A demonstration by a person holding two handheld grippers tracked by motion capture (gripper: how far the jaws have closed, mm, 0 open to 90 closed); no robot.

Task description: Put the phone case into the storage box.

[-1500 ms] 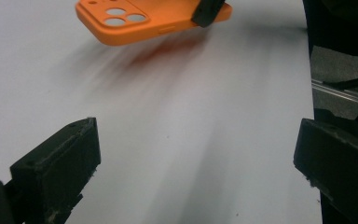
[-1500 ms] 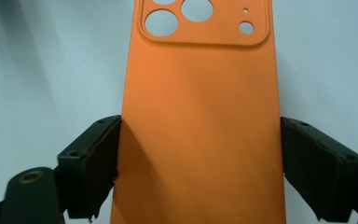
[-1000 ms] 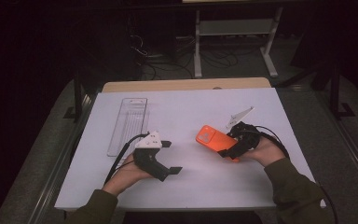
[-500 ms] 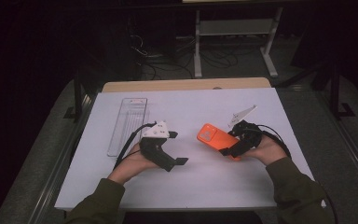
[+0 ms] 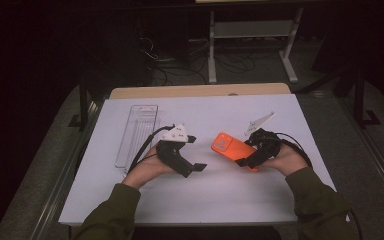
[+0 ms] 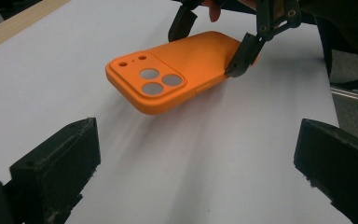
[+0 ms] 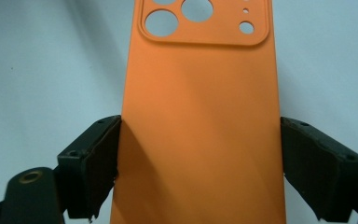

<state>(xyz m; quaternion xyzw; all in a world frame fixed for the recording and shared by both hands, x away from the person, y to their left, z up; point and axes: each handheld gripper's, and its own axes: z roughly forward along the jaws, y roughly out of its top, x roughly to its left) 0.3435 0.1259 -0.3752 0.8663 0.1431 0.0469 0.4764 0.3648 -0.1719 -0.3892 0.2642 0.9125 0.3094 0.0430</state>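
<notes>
The light, flexible orange phone case point(image 5: 232, 148) is clamped across its long edges by the right gripper point(image 5: 250, 159), best retaken there, left gripper point(image 5: 192, 155) gaping empty.

Left gripper point(image 5: 196, 152), black two-jaw tool with grey plate on top, shifted across white table sheet point(image 5: 195, 200) toward orange silicone phone case point(image 5: 228, 145); gap narrower. Jaws now point at case, empty, spread wide.

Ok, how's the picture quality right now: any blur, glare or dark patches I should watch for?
High view: room behind is dark, white table evenly lit, no glare. Left gripper view: orange phone case sharp, casting a soft smeared shadow; near jaws slightly soft. Right gripper view: case close and a bit soft, with a dim diagonal shadow.
</notes>
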